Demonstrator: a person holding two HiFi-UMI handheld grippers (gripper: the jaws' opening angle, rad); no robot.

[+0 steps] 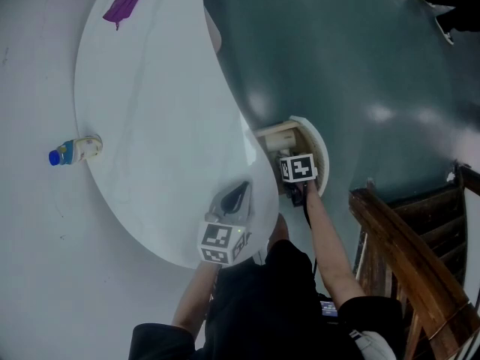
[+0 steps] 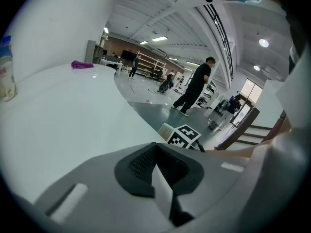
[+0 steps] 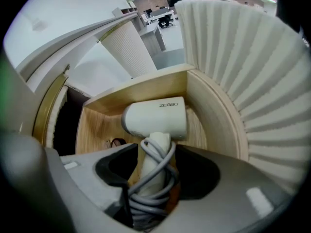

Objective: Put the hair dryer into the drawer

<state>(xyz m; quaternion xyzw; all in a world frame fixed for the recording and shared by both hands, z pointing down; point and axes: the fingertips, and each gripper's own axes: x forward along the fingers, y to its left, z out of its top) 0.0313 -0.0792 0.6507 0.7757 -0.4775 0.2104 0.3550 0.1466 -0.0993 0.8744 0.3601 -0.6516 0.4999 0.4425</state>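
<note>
Placement looks nearly done: hair dryer [image 3: 154,118] inside drawer [image 3: 214,115], body at twelve o'clock, handle between right gripper's [image 3: 155,171] wide, unpressing jaws. Left gripper [image 2: 158,165] closed, empty. Remains: withdraw, probably shut drawer.

I've got the hair dryer [image 3: 154,116] lying in the drawer [image 3: 214,125], which stands pulled out at the table's [image 1: 150,111] right side, with my right gripper [image 3: 155,176] just above it. My left gripper [image 1: 234,199] is over the table's near end. There's a bottle [image 1: 75,151] at its left edge and a small flat thing [image 1: 124,3] at the far end.
</note>
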